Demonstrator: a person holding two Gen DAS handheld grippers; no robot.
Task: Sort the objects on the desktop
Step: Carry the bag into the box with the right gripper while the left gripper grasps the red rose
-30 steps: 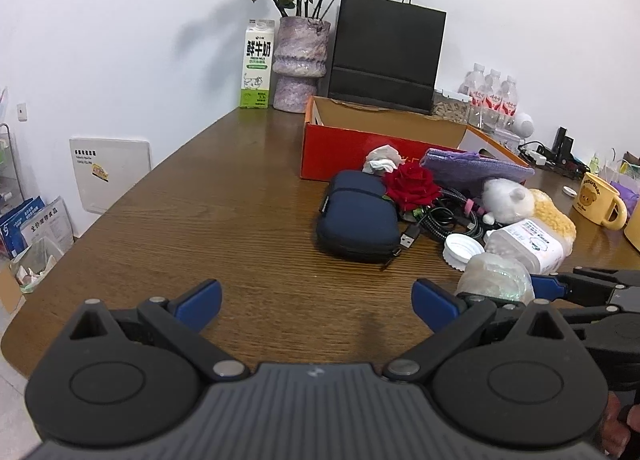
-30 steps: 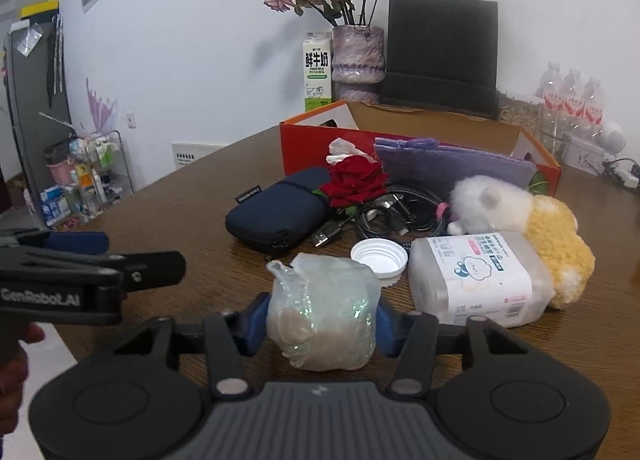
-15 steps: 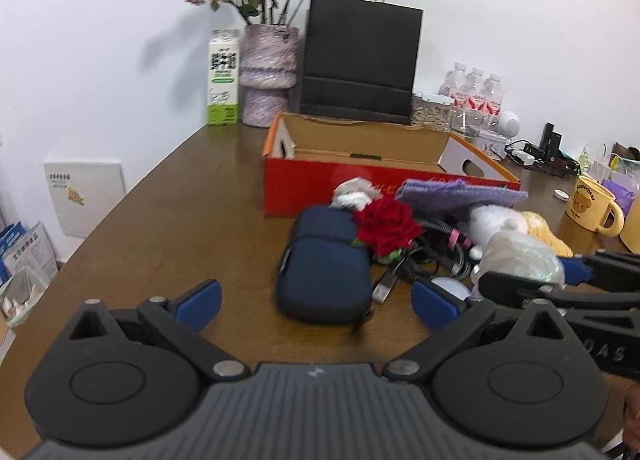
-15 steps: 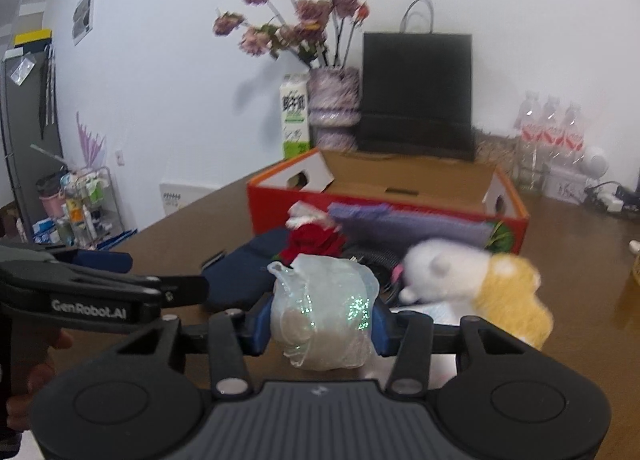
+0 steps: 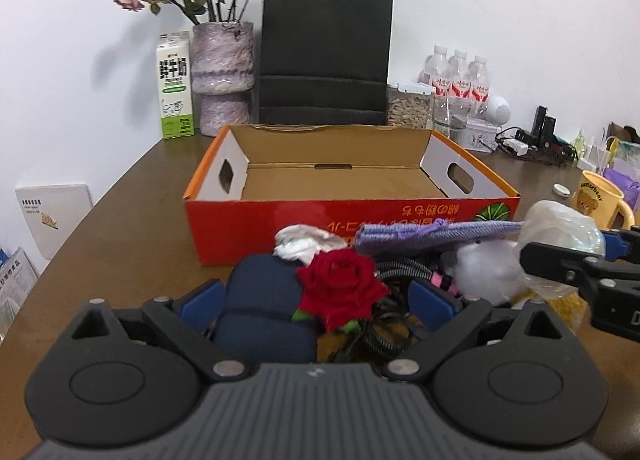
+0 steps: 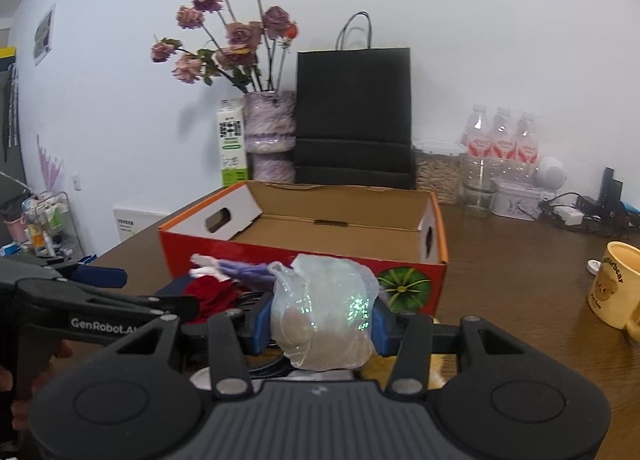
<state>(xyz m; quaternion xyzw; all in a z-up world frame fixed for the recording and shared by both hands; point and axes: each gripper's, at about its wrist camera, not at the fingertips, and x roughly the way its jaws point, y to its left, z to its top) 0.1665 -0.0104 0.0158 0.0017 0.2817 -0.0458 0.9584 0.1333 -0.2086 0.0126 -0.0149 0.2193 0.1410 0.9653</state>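
Crumpled plastic wrap [image 6: 324, 310] — pinched between the right gripper [image 6: 320, 320] pads — hangs before the red box [image 6: 304, 256].

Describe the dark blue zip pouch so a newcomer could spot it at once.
Start at the open orange cardboard box on the brown wooden table. A pile lies against its near wall; the dark blue zip pouch is the pile's leftmost item. Its neighbours are a red fabric rose and a white crumpled tissue; the pouch alone is dark and rounded.

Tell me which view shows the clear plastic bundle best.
The right wrist view: the clear plastic bundle sits centred, clamped between the right gripper's jaws. The left wrist view catches it only at the right edge, partly hidden.
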